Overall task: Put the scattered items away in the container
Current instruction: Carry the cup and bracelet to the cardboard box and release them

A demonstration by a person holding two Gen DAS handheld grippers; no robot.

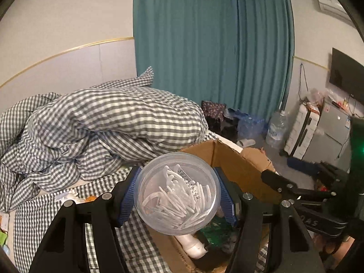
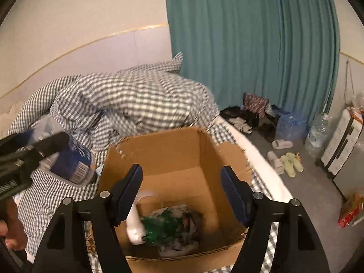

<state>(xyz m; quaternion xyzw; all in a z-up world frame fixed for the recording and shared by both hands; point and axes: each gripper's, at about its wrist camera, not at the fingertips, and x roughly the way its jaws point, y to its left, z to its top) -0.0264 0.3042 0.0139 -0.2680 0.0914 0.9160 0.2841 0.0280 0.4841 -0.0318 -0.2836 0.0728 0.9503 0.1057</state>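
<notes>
Two grippers hang over the cardboard box [image 2: 173, 157] on the bed: the left gripper [image 1: 177, 193] clamped on a clear tub [image 1: 177, 193] of white picks above the box's edge, the right gripper [image 2: 180, 193] spread wide, holding nothing.

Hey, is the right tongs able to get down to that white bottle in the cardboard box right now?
Probably yes. The right tongs are open and empty above the cardboard box, whose top is open. The white bottle lies exposed beside the green packet.
</notes>
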